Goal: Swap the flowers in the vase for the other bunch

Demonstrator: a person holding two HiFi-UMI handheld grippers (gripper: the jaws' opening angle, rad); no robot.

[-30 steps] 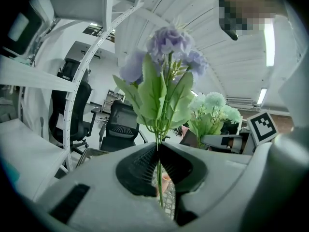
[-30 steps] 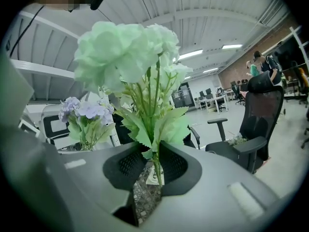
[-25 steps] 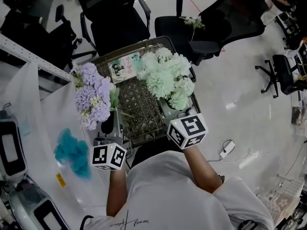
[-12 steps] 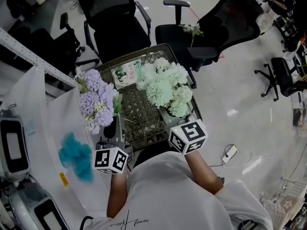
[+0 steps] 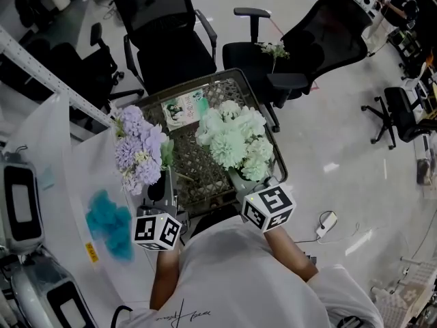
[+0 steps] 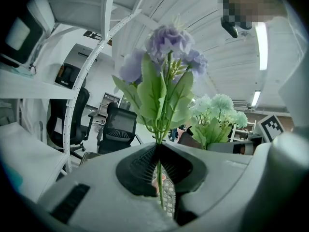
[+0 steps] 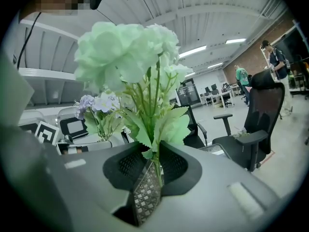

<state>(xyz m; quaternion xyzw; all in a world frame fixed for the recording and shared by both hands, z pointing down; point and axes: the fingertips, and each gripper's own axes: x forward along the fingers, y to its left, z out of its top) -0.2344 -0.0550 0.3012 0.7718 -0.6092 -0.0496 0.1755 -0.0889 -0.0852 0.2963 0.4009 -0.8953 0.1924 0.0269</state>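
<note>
Purple flower bunch (image 5: 138, 149): upright, its thin stem pinched between the closed fingers (image 6: 137, 164) of the left gripper (image 6: 158, 149), above the seam where the white surface (image 5: 82, 173) meets the wire mesh basket (image 5: 194, 161). Pale green flower bunch (image 5: 235, 139): upright over the basket, its stems clamped in the right gripper (image 7: 153, 154), near the purple bunch but apart from it. Teal tuft (image 5: 106, 219): lying on the surface.
</note>
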